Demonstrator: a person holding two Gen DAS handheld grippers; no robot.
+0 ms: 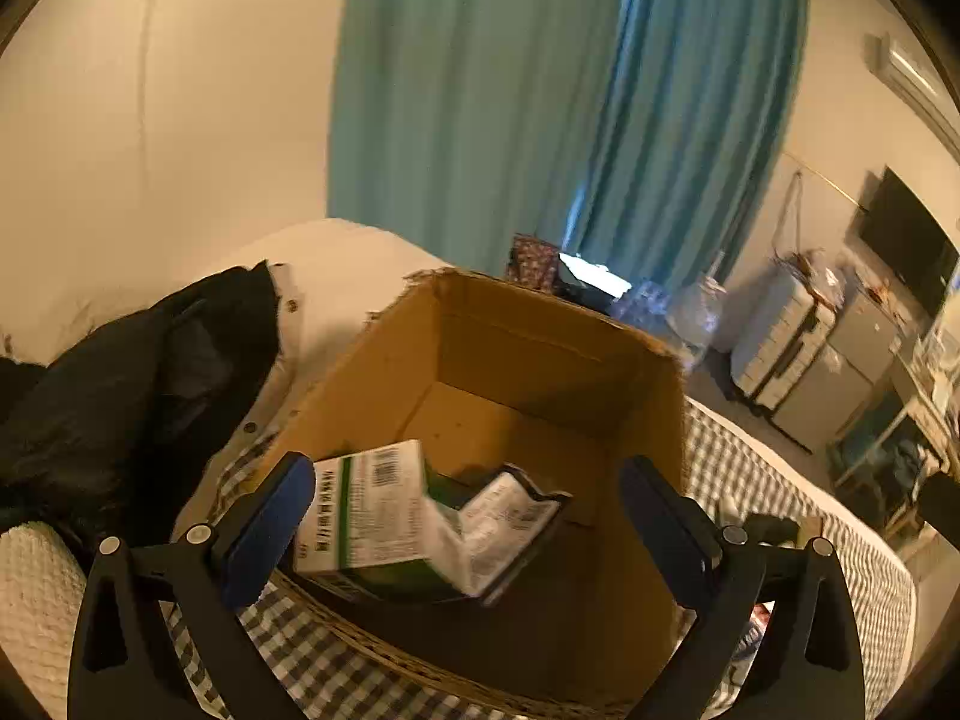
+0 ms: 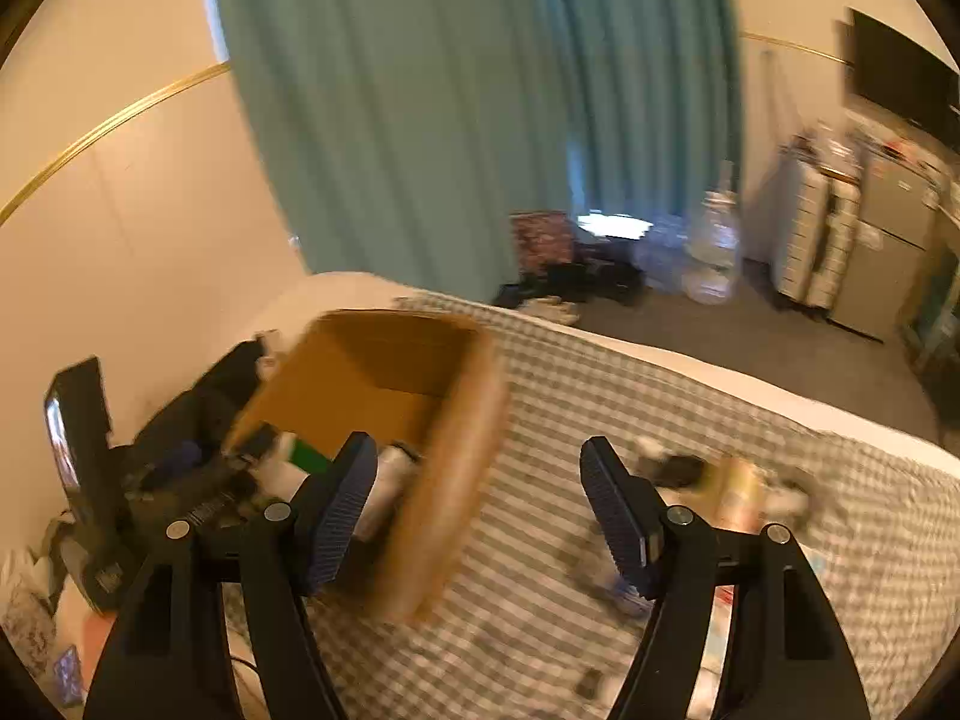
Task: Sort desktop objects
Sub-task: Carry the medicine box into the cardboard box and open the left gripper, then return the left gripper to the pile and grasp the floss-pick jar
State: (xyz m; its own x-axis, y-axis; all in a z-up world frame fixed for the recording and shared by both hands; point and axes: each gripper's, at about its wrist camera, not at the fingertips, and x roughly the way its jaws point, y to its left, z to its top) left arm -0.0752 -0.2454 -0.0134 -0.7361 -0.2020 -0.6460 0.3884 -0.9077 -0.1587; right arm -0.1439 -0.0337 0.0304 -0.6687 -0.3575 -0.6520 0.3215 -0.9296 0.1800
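Note:
An open cardboard box stands on a checked bedspread. Inside it lies a green and white carton next to a crumpled white packet. My left gripper is open just above the box's near rim, with the carton between its fingers but not held. My right gripper is open and empty above the bedspread, just right of the box. Several small blurred objects lie on the bedspread to its right.
A black jacket lies left of the box. A black device stands at the far left. Teal curtains, a white suitcase and a grey cabinet stand beyond the bed.

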